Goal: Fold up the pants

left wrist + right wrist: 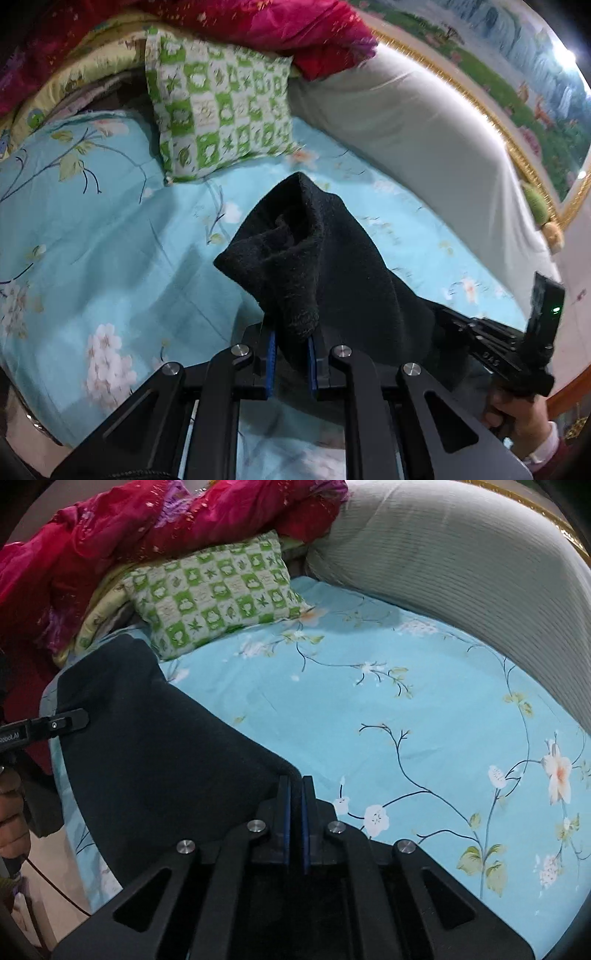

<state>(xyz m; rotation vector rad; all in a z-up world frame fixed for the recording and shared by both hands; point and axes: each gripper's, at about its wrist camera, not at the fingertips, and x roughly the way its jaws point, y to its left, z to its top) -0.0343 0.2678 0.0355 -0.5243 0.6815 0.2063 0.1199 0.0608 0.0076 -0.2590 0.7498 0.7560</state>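
The black fleece pants (314, 251) rise in a bunched fold from my left gripper (291, 339), whose blue pads are shut on the cloth. In the right wrist view the pants (159, 746) spread left as a dark sheet lifted over the bed. One corner of them is pinched between the pads of my right gripper (294, 781), which is shut. The cloth hangs stretched between both grippers. The right gripper (517, 343) shows at the right of the left wrist view, held by a hand (517, 417). The left gripper (66, 720) pokes in at the left edge of the right wrist view.
A light blue floral sheet (406, 720) covers the bed. A green checked pillow (218, 590) lies at the back, with a magenta blanket (147, 528) piled behind it. A long pale bolster (461, 554) runs along the right. The bed's edge drops off at the left.
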